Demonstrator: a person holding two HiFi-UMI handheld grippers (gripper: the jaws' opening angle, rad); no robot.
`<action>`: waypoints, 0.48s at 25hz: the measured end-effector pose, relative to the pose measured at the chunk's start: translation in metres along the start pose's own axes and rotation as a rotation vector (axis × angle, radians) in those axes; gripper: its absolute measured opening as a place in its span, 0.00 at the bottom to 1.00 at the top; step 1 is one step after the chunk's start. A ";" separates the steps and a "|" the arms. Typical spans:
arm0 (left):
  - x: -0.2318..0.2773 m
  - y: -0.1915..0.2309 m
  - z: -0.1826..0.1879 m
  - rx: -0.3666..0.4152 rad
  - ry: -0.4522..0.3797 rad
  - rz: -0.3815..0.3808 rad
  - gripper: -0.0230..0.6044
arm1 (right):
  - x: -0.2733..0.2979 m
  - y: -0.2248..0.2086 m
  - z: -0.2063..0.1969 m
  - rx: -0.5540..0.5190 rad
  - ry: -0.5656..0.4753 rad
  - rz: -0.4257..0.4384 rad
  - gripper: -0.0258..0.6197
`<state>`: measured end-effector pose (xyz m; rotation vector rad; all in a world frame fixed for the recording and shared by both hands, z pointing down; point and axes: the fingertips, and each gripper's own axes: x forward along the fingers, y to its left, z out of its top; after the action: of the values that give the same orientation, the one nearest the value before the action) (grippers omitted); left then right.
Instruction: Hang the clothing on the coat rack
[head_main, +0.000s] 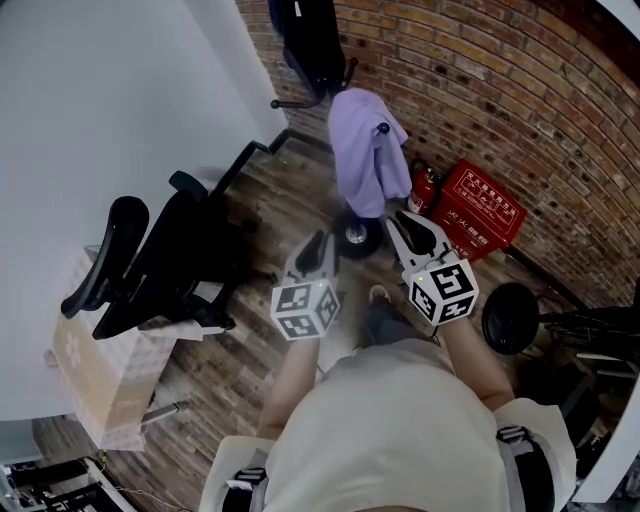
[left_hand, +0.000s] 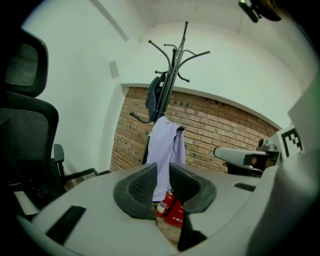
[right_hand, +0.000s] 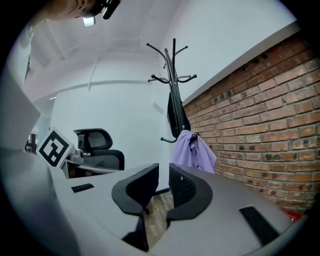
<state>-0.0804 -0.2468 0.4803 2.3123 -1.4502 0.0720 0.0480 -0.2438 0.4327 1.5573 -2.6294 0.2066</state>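
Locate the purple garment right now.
In the head view the purple garment is upper centre, hanging on the coat rack by the brick wall, just left of the red fire extinguisher.

To your left: black office chair (head_main: 150, 265) on wood floor (head_main: 270, 195), close to white wall (head_main: 100, 100). Cardboard box (head_main: 95, 375) just beside chair, nearer you, along same wall. Ahead to your right: red fire extinguisher (head_main: 424, 188) and red box (head_main: 485, 208) (white print, unreadable) side by side at floor's edge under brick wall (head_main: 480, 80). Black round disc (head_main: 510, 318) low at your right; can't tell what it belongs to.
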 end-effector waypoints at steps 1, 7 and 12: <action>-0.009 -0.001 0.001 0.001 -0.012 0.006 0.15 | -0.007 0.005 0.002 -0.003 -0.005 0.000 0.12; -0.059 -0.010 0.000 -0.006 -0.057 0.029 0.10 | -0.045 0.034 0.007 -0.007 -0.025 0.007 0.07; -0.089 -0.015 -0.007 -0.010 -0.065 0.022 0.09 | -0.069 0.056 0.006 -0.017 -0.037 0.020 0.05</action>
<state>-0.1072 -0.1627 0.4593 2.3110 -1.5041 -0.0045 0.0320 -0.1578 0.4129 1.5451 -2.6685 0.1573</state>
